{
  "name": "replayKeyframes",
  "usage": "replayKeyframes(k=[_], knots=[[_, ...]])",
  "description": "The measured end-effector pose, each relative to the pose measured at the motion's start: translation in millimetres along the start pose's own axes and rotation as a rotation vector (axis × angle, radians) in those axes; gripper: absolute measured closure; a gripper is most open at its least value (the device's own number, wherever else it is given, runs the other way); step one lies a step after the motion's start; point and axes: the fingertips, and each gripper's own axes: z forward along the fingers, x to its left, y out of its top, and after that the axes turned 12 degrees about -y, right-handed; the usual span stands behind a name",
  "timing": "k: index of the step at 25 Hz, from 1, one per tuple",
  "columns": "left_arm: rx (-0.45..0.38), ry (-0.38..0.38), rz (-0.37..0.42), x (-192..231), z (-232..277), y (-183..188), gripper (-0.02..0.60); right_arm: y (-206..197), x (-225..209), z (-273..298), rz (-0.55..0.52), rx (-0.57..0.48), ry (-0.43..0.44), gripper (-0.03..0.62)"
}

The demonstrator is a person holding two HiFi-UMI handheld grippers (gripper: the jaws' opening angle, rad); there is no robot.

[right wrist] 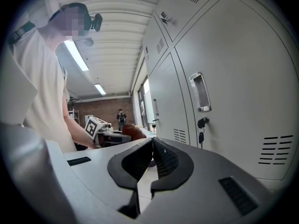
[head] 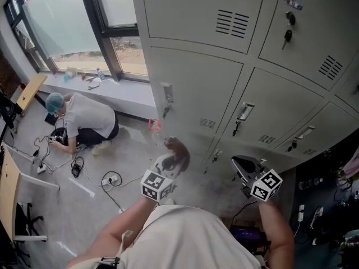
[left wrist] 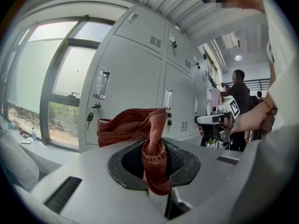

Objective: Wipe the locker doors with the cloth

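Observation:
A rust-brown knitted cloth [left wrist: 150,139] is bunched between the jaws of my left gripper [left wrist: 155,160], which is shut on it. In the head view the cloth [head: 179,152] hangs at the tip of the left gripper [head: 173,162], a short way in front of the lower grey locker doors [head: 196,88]. My right gripper [head: 243,164] is held lower right, near a locker door with a handle [head: 243,114]. In the right gripper view its jaws [right wrist: 152,141] are shut with nothing between them, beside a locker door [right wrist: 224,101] with a key in its lock.
A person [head: 81,119] crouches on the floor at the left below the window [head: 67,21], among cables [head: 109,181]. Keys hang from an upper locker [head: 288,28]. Another person [left wrist: 239,97] stands farther along the locker row.

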Motion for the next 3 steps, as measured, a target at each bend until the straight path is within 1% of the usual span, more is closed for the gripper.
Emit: replayKeyframes(k=[3], knots=[[0.000, -0.008, 0.006, 9.8, -3.0, 2.5, 0.540, 2.9, 4.6, 9.5, -0.003, -0.002, -0.006, 0.577]])
